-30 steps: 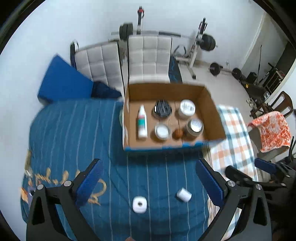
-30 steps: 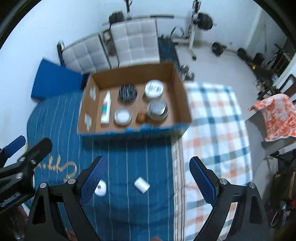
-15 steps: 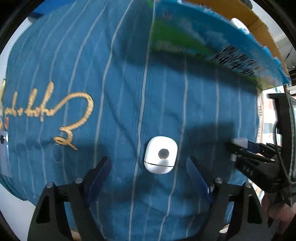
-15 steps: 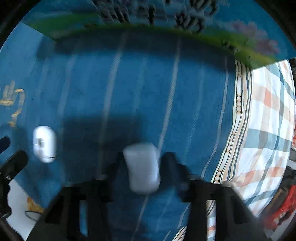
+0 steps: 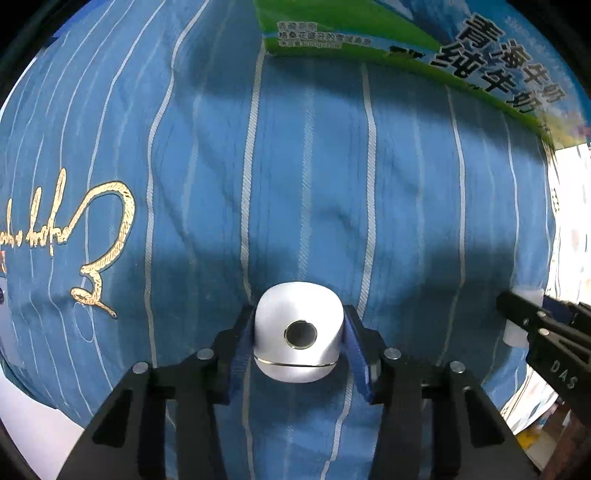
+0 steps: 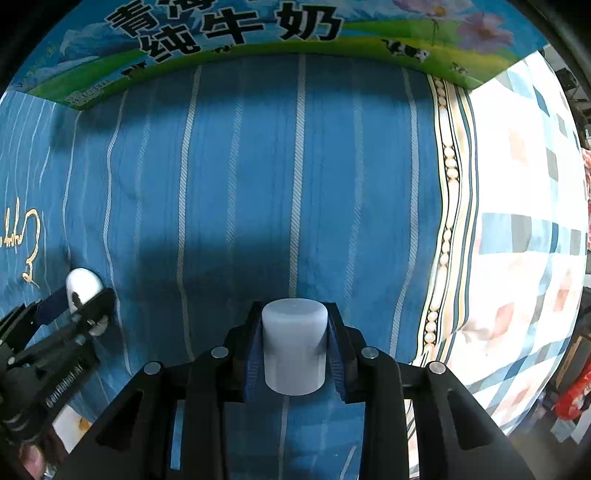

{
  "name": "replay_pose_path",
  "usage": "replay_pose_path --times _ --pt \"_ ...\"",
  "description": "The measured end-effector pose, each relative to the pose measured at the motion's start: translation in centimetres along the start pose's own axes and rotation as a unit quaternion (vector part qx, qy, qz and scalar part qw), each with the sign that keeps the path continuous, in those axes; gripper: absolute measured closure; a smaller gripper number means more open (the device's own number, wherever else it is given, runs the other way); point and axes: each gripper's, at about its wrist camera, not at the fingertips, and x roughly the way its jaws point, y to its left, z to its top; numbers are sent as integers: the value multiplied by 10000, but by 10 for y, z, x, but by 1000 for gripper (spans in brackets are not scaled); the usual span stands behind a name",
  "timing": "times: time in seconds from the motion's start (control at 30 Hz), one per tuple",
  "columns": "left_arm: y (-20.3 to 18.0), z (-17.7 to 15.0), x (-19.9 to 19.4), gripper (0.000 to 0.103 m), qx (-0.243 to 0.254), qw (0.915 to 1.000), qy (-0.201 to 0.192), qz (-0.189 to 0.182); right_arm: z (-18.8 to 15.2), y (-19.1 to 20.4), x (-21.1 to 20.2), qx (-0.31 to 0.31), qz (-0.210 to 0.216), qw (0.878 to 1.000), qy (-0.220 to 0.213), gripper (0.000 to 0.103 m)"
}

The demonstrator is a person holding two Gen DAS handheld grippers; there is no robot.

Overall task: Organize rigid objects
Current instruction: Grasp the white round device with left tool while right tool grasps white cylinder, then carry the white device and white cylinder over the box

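1. Both my grippers have dropped from a high view over the bed to right on the blue striped cover [image 5: 306, 184]. A second ago I could see the whole room; now it's just cloth and box wall.
2. Left gripper [image 5: 299, 336]: jaws were wide a second ago and are closing now, with the white case [image 5: 297, 332] between them. The pads [image 5: 242, 343] look to be touching its sides. The case sits on the cover, button face up.
3. Right gripper [image 6: 294, 347]: it was wide a second ago and is now clamped on the white cylinder [image 6: 294, 343], pads tight on both sides. The cylinder rests upright on the cover.
4. The case shows at the left edge of the right view, the cylinder at the right edge of the left view. They sit near each other, not touching.
5. My read: both loose items are grabbed or nearly so. Next is to lift and carry them to the box.
6. Box [image 6: 236, 33]: only its printed outer wall is visible, beyond both items. I can't see inside now. A second ago it held a tube, several jars and a small brown ball, with free floor space left.
7. Risk: the case is rounded and glossy, so it may slip if the left grip is not finished before the lift.
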Motion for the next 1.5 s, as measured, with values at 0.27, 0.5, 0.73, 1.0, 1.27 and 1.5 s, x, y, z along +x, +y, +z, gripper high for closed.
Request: replay_pose_path --times 0.27,0.5,0.73,1.0,1.27,1.5 --pt "1 -12 -32 59 -155 9993 -316 -153 -16 -14 -28 -14 136 9998 -141 69" --pt "-20 -25 -108 59 78 9937 -1063 -343 -33 -24 -102 -167 313 9956 -870 69" --pt "-22 -28 -182 59 347 9826 -1745 -526 -51 -38 -175 -183 498 9873 -1500 69" --pt "-31 -25 -222 59 532 9742 -2099 -640 -58 -39 -217 40 745 9785 -1923 69" --pt "-39 -17 -244 59 653 9685 -2274 -778 -55 -55 -228 201 921 9735 -2083 69" --pt "-41 13 -261 59 604 9639 -2387 -1013 -30 -61 -241 247 1046 9705 -2159 69"
